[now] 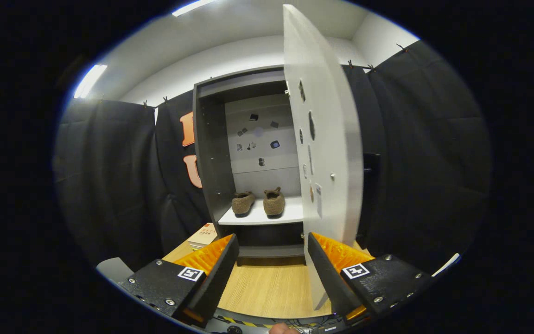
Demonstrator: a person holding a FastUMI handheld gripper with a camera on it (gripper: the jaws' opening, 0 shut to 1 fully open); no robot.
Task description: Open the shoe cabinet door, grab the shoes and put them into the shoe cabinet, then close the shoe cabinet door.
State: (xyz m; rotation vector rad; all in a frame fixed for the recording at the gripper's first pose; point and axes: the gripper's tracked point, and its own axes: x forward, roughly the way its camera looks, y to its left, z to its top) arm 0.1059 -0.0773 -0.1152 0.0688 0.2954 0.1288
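already inside, the two brown fuzzy slippers (258,202) sit side by side on the white shelf (290,214) of the shoe cabinet (209,153), slightly apart, toes toward the back panel. the cabinet door (327,139) stands swung open, edge-on, its lower corner just beside the right finger. the hand-held gripper (272,266) is released, its fingers spread with nothing between them, well short of the cabinet. below them lies the wooden bench (267,287). a stack of books (204,235) rests on the bench beside the cabinet's left side.
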